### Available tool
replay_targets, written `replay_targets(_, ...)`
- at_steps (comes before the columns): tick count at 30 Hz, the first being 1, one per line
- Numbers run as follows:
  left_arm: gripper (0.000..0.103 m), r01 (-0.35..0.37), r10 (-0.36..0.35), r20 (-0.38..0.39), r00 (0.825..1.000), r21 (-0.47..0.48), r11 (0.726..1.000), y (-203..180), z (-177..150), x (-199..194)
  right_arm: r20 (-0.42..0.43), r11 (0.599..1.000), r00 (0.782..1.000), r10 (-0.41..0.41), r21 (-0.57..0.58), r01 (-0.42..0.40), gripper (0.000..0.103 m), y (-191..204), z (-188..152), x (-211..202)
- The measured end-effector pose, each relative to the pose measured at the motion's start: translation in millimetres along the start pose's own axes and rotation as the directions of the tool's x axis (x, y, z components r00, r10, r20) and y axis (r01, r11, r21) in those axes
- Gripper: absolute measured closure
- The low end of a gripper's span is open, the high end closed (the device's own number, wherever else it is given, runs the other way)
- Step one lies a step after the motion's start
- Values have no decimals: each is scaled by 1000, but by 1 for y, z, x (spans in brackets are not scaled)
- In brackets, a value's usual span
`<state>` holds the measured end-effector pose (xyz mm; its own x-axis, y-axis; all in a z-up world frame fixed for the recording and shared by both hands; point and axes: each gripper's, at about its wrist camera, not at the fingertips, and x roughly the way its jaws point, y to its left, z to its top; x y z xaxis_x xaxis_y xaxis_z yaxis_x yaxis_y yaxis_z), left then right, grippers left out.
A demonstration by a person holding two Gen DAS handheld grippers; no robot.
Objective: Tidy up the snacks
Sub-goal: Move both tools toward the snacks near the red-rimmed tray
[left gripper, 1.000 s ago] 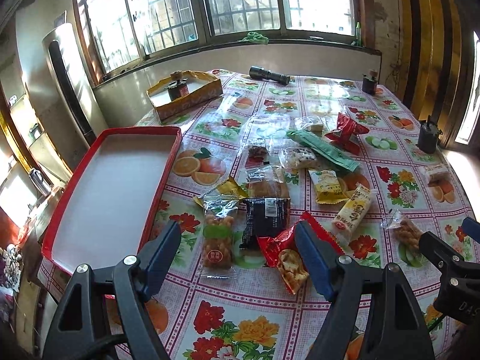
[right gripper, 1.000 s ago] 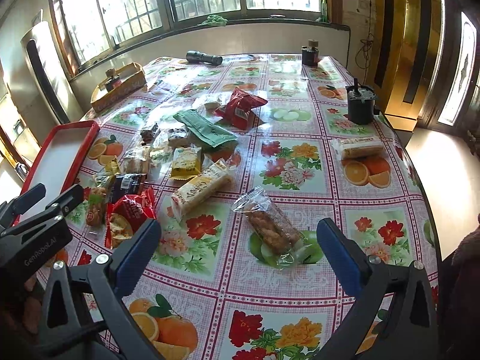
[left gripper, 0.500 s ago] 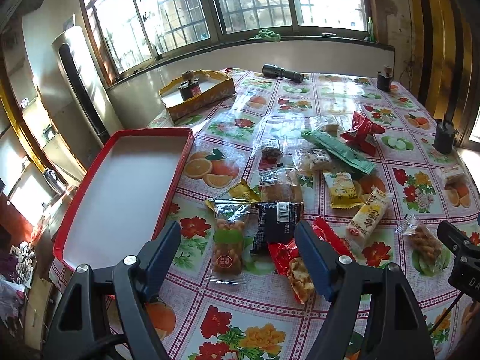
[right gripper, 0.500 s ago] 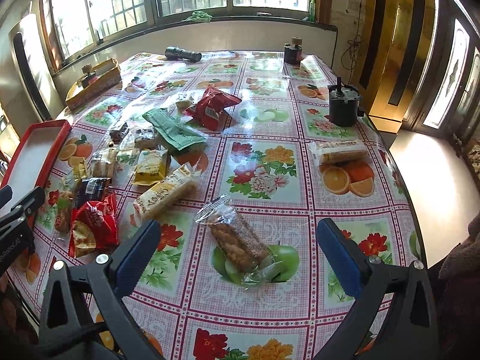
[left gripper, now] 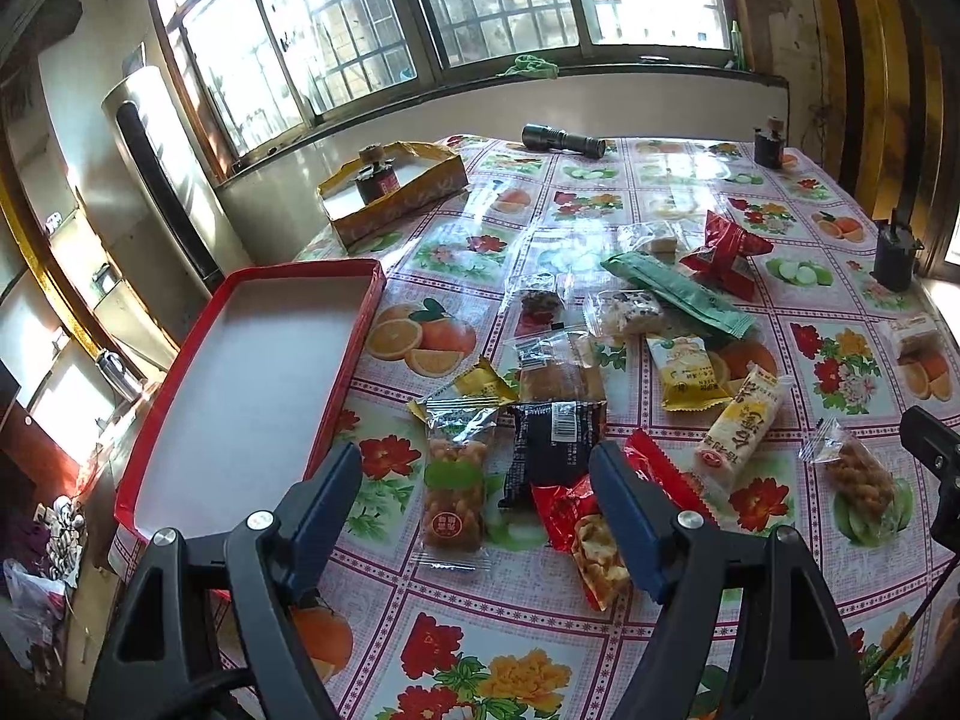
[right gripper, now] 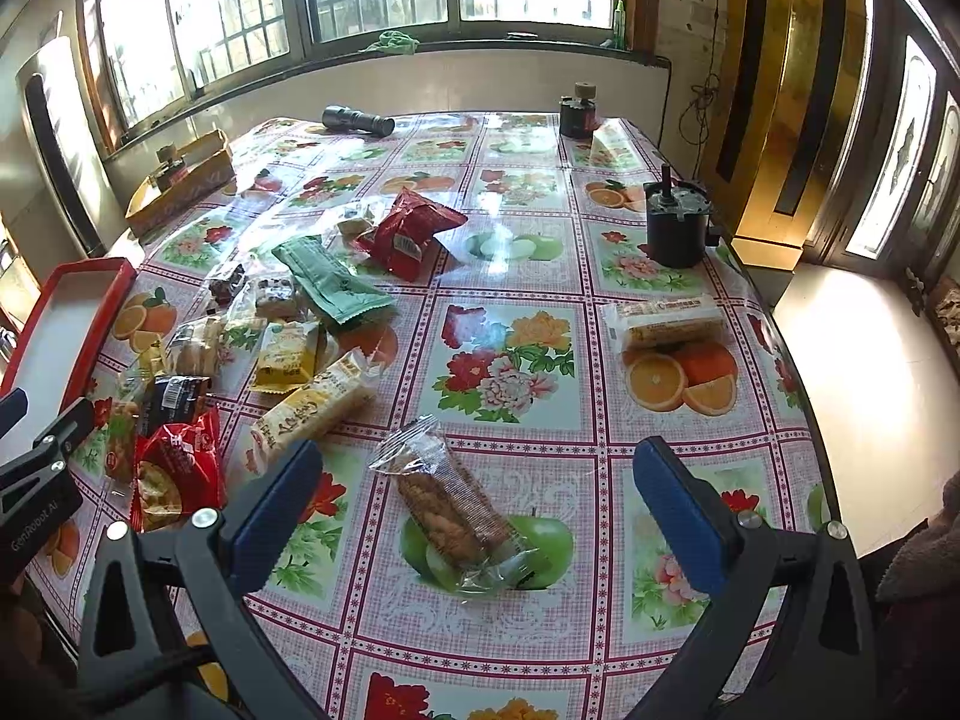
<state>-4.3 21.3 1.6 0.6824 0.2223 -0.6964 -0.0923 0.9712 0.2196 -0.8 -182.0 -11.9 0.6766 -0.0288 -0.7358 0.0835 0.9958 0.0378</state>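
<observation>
Several wrapped snacks lie scattered on a fruit-print tablecloth. An empty red tray sits at the table's left edge; its corner shows in the right wrist view. My left gripper is open and empty, hovering above a clear peanut packet, a black packet and a red packet. My right gripper is open and empty above a clear biscuit packet, which also shows in the left wrist view. A yellow bar, a green packet and a red bag lie farther off.
A yellow cardboard box holding a small jar stands at the back left. A black flashlight lies near the window wall. A dark motor-like object and a small jar stand on the right side. One wrapped bar lies near the right edge.
Both grippers have drifted back and slightly up, so the snacks sit a little farther away in both views. Both stay open. No snack has moved.
</observation>
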Motion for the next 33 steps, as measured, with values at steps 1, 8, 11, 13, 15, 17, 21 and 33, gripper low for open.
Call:
replay_targets(1,25,2,-2,0,1000,-1,1000,0,0,0,1,1000,1000,-1,-1,1,0,0,0,0)
replay_targets(8,25,-1,1,-6,1000,3,1000,-1,0,0,8,1000,1000,0,-6,0,0,1,1,-4)
replay_targets(11,25,2,-2,-10,1000,2,1000,-1,-1,0,12,1000,1000,-7,-8,7,0,1,1,-5)
replay_targets(13,25,3,-3,-14,1000,2,1000,-1,-1,0,15,1000,1000,-14,-9,14,0,2,1,-5)
replay_targets(15,25,6,-6,-18,1000,-2,1000,0,-2,1,18,1000,1000,-21,-11,21,0,2,1,-5)
replay_targets(17,25,10,-10,-20,1000,-6,1000,1,-3,2,18,1000,1000,-21,-12,21,0,2,1,-5)
replay_targets(21,25,15,-15,-22,1000,-14,1000,4,-3,4,15,1000,1000,-20,-15,21,0,4,1,-4)
replay_targets(33,25,-17,16,-22,1000,-35,999,17,-3,10,-3,999,1000,6,-46,-6,0,21,-3,0)
